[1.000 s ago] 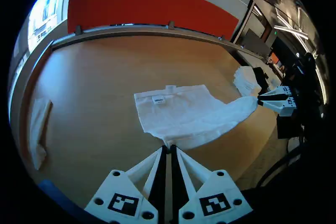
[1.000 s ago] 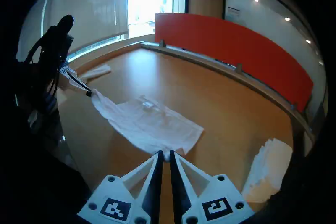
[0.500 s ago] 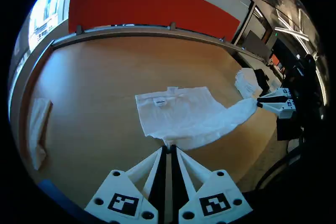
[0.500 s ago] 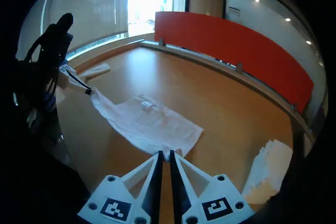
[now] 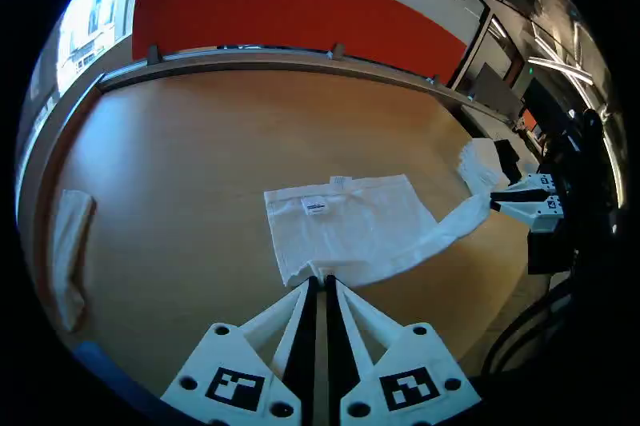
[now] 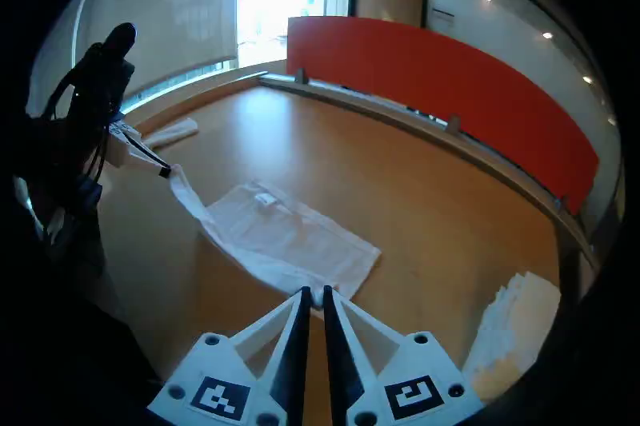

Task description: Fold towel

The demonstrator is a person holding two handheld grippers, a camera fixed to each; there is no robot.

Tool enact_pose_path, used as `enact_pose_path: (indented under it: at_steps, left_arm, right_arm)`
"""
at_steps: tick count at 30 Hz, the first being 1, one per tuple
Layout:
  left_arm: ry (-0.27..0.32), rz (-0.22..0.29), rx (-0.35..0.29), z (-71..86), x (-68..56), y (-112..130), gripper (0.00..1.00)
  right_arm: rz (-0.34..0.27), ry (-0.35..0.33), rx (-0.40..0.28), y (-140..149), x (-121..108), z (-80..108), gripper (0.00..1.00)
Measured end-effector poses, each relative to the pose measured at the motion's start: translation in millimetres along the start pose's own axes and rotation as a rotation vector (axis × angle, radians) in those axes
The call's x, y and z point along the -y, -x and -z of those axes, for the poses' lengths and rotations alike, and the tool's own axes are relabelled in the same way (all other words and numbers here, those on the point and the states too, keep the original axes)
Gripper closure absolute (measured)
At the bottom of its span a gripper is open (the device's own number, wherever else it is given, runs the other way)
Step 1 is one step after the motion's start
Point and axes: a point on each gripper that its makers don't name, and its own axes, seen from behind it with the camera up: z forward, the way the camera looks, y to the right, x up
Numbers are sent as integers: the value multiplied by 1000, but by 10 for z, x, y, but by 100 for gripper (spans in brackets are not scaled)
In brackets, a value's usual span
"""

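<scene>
A white towel [image 5: 352, 222] [image 6: 288, 234] lies spread on the wooden table, a small label near its far edge. My left gripper [image 5: 318, 280] is shut on one near corner of it. My right gripper [image 6: 314, 295] is shut on the other near corner. Both held corners are lifted off the table, so the near edge hangs between them in a raised strip. In the left gripper view the right gripper [image 5: 492, 200] shows at the right, pinching the cloth. In the right gripper view the left gripper [image 6: 164, 172] shows at the left, held by a dark-sleeved person.
A stack of folded white towels [image 5: 480, 162] [image 6: 512, 322] sits at the table's right end. Another folded white cloth [image 5: 68, 254] [image 6: 172, 133] lies near the left edge. A red partition [image 5: 296, 14] runs along the table's far side, above a metal rail.
Both grippers have risen and drawn the towel's near edge up and toward the far side. The flat part of the towel looks narrower than before.
</scene>
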Motion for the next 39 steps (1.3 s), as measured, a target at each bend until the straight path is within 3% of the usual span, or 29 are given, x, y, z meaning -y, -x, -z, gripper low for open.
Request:
enact_pose_path:
  at_steps: [18, 39]
  left_arm:
    - [-27, 40, 9, -453, 219, -157, 92]
    - [-47, 48, 62, -955, 417, -99, 92]
  right_arm:
    - [-24, 23, 36, 37, -245, -462, 88]
    - [-66, 35, 78, 175, -434, -890, 88]
